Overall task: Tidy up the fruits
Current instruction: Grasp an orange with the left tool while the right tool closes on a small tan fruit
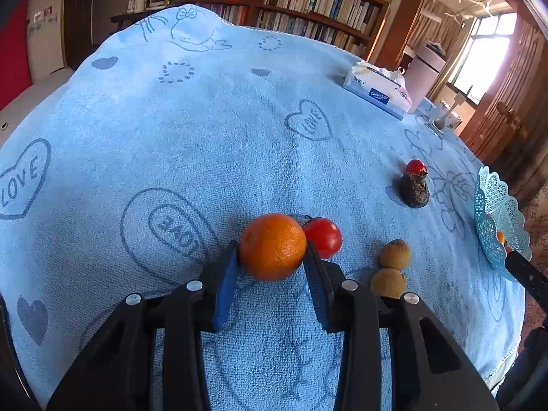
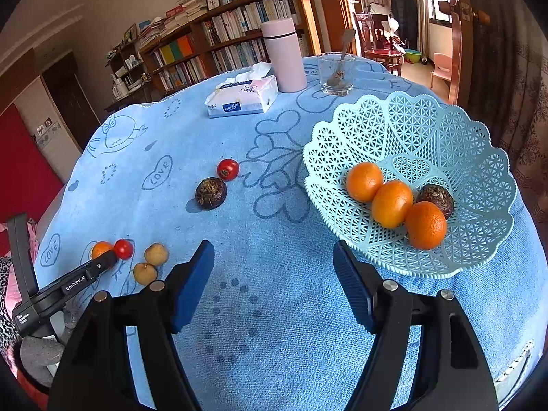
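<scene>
Left wrist view shows the left gripper [image 1: 272,260] closed on the round orange citrus fruit [image 1: 272,246], one blue ribbed pad [image 1: 226,291] pressing each side at the widest part, probably so the fruit cannot roll out when it is lifted. Just behind it, touching or almost touching, sits a small red tomato [image 1: 324,238], and beside that two brown round longans [image 1: 390,269] lie together near the table's near edge. Right wrist view shows the right gripper [image 2: 274,284] with fingers wide apart and nothing between them, held above the blue towel cloth [image 2: 274,239] just beside the pale turquoise lattice plastic basket [image 2: 428,130] at the right edge. Three oranges and one dark brown rough fruit already lie inside, so I judge the held fruit belongs there. Farther toward the middle rest another dark rough fruit [image 2: 211,193] and a second tomato [image 2: 227,169]. At the far edge stand the white tissue pack [image 2: 241,99], a pink bottle [image 2: 283,55] and a glass [image 2: 336,73].
</scene>
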A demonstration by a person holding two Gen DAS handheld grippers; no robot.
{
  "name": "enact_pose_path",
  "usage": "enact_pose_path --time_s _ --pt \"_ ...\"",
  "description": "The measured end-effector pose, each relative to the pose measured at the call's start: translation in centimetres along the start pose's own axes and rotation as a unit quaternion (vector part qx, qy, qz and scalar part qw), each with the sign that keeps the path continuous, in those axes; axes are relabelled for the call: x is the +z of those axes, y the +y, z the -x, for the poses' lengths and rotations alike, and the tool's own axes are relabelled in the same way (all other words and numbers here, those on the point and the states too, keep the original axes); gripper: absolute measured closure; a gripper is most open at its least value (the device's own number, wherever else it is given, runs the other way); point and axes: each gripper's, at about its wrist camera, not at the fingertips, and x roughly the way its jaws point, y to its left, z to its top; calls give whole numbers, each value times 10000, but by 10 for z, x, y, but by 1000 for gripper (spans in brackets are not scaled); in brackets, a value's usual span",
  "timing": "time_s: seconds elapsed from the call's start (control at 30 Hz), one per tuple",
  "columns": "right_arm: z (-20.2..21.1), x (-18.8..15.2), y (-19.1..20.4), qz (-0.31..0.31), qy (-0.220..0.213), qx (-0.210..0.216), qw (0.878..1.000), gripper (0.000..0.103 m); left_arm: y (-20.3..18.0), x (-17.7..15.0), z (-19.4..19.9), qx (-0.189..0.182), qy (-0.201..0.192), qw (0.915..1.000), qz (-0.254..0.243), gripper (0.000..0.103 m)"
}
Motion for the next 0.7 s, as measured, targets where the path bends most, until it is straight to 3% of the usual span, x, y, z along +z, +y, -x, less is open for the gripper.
enact_pose_path --time_s 0.33,0.7 --pt "-14 -5 27 283 280 289 9988 30 11 0 10 1 -80 9999 151 65" --pt "-39 -22 90 977 799 879 9881 30 28 1 32 148 -331 9991 233 65"
